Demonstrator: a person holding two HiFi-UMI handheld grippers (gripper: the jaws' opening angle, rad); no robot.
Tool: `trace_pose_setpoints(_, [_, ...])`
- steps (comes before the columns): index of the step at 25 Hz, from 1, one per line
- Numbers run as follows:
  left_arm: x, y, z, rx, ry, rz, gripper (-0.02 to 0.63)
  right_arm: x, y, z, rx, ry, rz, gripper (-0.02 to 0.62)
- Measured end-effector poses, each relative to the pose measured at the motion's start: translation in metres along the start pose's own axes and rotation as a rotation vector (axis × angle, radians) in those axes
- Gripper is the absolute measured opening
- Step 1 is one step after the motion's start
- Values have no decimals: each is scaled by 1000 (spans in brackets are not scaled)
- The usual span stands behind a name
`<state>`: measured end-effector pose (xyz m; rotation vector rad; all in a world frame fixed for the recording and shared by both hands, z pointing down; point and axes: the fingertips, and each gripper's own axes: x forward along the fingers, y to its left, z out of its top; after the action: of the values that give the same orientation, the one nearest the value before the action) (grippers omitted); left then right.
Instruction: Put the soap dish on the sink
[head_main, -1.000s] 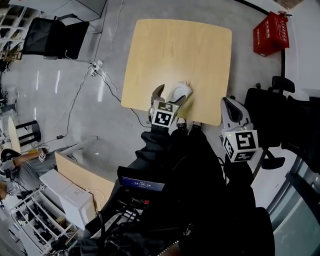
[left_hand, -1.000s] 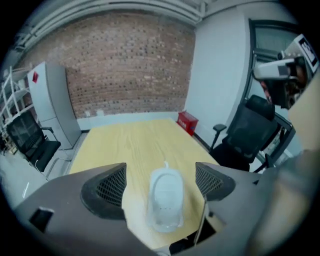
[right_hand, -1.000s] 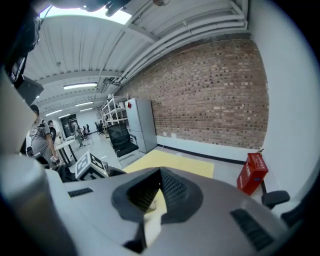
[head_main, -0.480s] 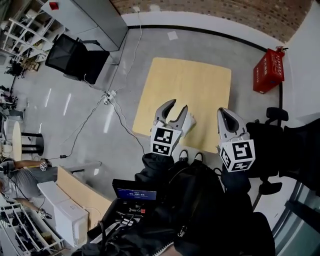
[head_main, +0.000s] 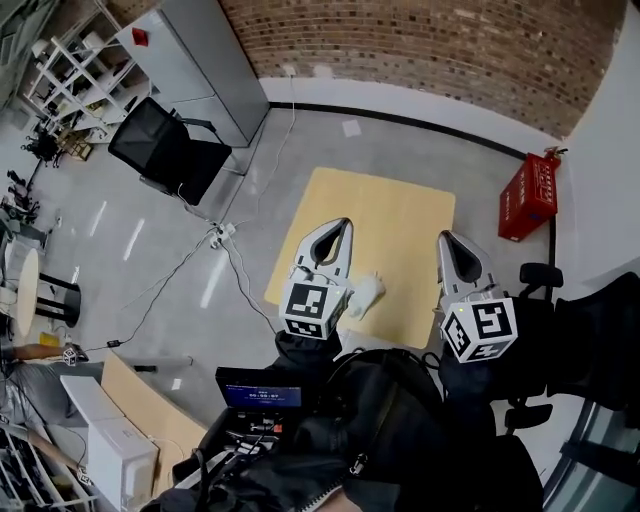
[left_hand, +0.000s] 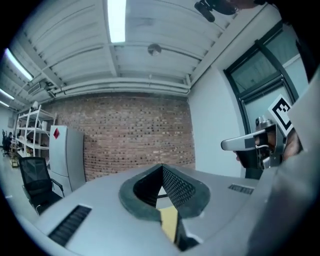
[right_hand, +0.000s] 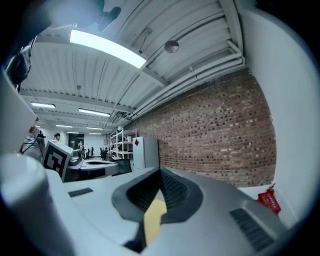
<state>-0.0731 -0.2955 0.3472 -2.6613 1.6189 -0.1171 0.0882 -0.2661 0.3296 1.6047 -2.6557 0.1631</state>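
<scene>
A white soap dish (head_main: 366, 292) lies on the wooden table (head_main: 390, 225) near its front edge, far below both grippers. In the head view my left gripper (head_main: 337, 230) is held high over the table, its jaws shut with nothing between them; the dish shows just right of its marker cube. My right gripper (head_main: 451, 246) hovers at the table's right edge, also shut and empty. The left gripper view shows the left gripper (left_hand: 162, 168) with closed pads facing a brick wall, and the right gripper (left_hand: 248, 143) beside it. The right gripper view shows the right gripper (right_hand: 161, 173) closed too.
A red crate (head_main: 527, 195) stands on the floor to the right of the table. A black chair (head_main: 165, 150) and a grey cabinet (head_main: 195, 60) are at the left, with cables (head_main: 222, 236) on the floor. Another dark chair (head_main: 590, 330) is at the right.
Both grippers have risen well above the table. The left jaws, open around the soap dish before, have closed empty; the dish stays on the table.
</scene>
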Motion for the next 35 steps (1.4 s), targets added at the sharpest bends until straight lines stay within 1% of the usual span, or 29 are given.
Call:
trace_pose_setpoints(2, [-1, 1, 12, -19, -23, -7, 3, 2, 0, 10, -4, -26, 2, 6])
trace_pose_setpoints(5, [-2, 3, 26, -21, -48, 1, 3, 5, 3, 21, -3, -58, 15, 5])
trace_pose_setpoints(9, [-2, 5, 33, -31, -54, 1, 3, 6, 6, 30, -10, -85, 19, 5])
trace_pose_setpoints(12, [0, 6, 37, -42, -60, -15, 3, 8, 6, 35, -22, -96, 15, 5])
trace_pose_setpoints(27, [10, 13, 33, -60, -57, -36, 3, 15, 8, 39, -33, -106, 18, 6])
trace_pose_setpoints(35, [16, 11, 35, -47, -55, -47, 2, 18, 4, 39, -24, -113, 21, 6])
